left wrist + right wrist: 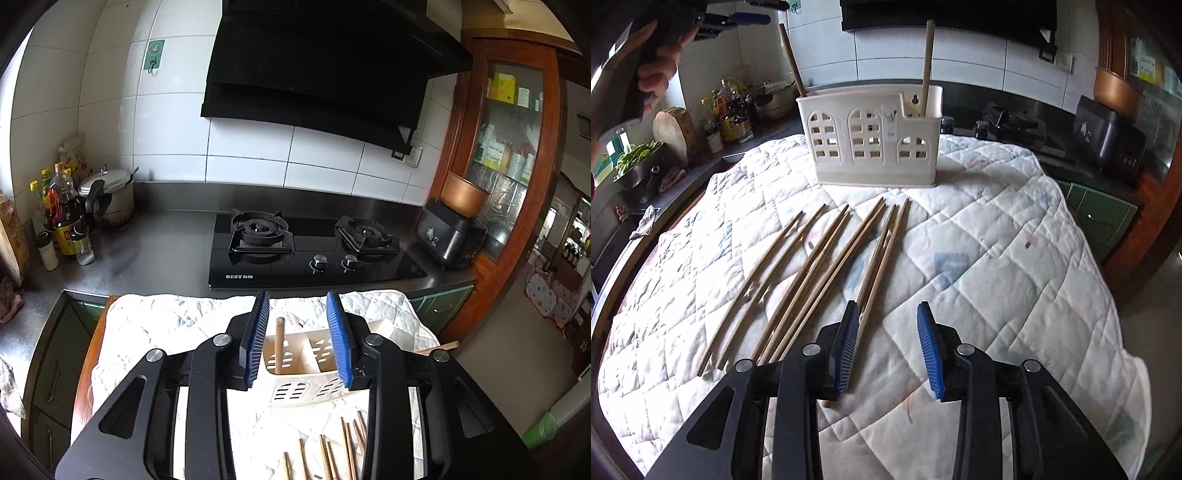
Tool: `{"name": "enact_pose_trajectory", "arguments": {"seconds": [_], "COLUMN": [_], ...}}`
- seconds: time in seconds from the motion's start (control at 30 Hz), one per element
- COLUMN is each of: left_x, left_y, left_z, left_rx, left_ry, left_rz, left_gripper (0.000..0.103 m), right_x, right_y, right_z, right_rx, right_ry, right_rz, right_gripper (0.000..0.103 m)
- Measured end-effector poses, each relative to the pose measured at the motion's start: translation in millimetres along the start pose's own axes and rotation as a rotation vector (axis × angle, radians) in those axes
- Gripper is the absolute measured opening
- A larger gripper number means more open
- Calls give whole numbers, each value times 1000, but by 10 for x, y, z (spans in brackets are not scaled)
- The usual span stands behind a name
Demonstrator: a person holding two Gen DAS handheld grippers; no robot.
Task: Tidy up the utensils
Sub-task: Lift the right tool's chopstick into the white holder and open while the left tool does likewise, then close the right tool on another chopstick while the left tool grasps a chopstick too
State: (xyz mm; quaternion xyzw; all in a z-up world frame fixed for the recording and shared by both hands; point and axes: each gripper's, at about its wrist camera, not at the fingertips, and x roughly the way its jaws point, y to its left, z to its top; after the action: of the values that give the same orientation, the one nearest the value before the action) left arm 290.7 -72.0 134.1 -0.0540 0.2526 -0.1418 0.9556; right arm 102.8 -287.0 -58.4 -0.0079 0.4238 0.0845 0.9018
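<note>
Chopsticks [827, 273] lie lengthwise toward the caddy [871, 136], just left of the released right hand-held gripper [888, 347]; left hand-held gripper [299, 339], also released, hovers over the caddy

Quilt-covered table [1015, 236]: chopsticks [820, 273], caddy [870, 138].

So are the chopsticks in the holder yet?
Not yet. The chopsticks lie flat on the quilt, in front of the holder. Only two wooden handles stand in it.
</note>
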Motion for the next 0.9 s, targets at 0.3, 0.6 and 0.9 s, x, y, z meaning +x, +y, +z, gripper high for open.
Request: {"name": "enact_pose_trajectory", "arguments": {"seconds": [0.3,0.6,0.9], "left_x": [-710,-1028,-998], "left_y": [-16,163,337], "left_z": [-424,-1222,-1929], "left_rx": [25,-9,-63], "left_ry": [-22,80,192], "left_rz": [-30,-51,-31], "left_gripper": [33,33,33], "right_x": [234,305,428], "right_y": [108,97,152], "right_z": [-234,-236,-236], "right_rx": [85,119,103], "right_ry": [54,60,69], "right_rz": [45,32,1], "right_gripper": [10,7,7]}}
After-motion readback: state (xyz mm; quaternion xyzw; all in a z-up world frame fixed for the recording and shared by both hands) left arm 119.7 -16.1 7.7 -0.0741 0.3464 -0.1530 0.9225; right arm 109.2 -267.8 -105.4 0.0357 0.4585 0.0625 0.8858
